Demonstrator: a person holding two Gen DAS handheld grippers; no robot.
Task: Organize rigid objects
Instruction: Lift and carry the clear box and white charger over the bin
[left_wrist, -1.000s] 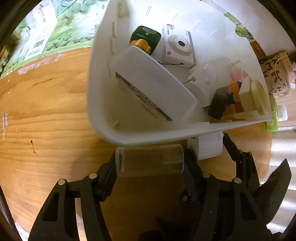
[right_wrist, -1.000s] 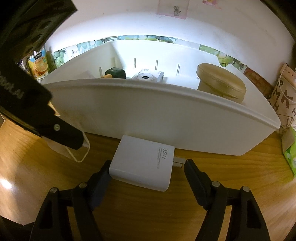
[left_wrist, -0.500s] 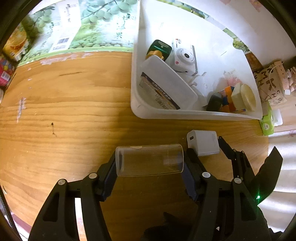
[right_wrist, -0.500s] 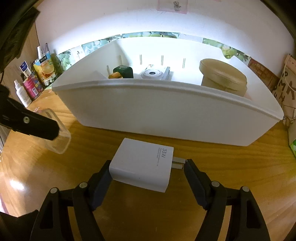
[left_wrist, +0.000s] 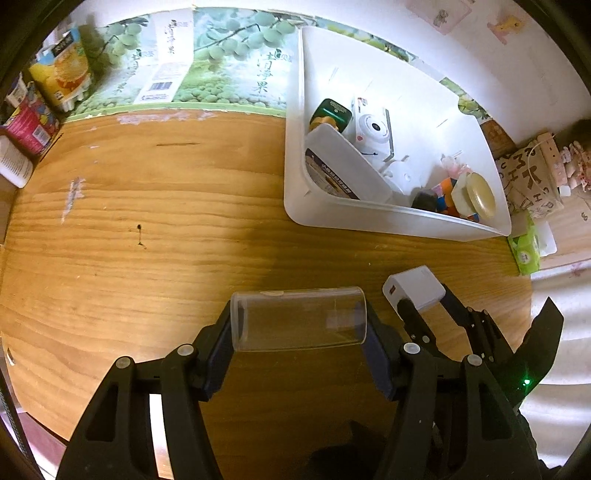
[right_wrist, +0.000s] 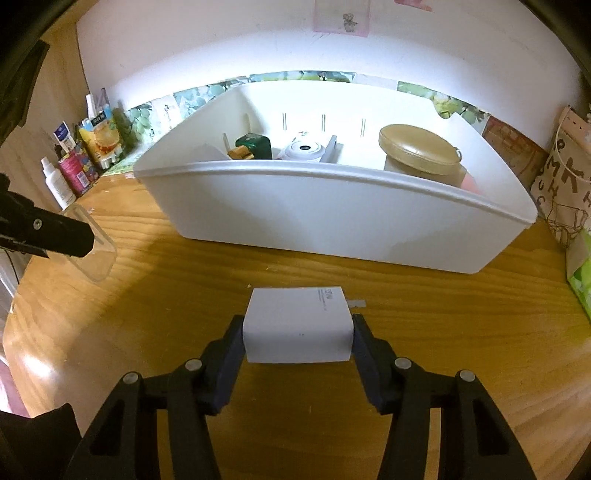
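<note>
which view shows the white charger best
The right wrist view: the white charger sits centred between the right hand-held gripper's fingers, its prongs and printed label visible. The left wrist view shows it only small, off to the side, partly hidden by a finger.

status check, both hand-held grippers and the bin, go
Left hand-held gripper shut on clear plastic case. Right hand-held gripper shut on white charger. Both short of the white bin; bare wooden table between, nothing blocking.

Your clear case (left_wrist: 298, 324) lies sideways, pinched at both ends. Your white charger (right_wrist: 298, 329) is gripped flat, prongs right. The white bin (right_wrist: 332, 218) holds a camera (left_wrist: 372, 127), probably a cube (left_wrist: 445, 192).
</note>
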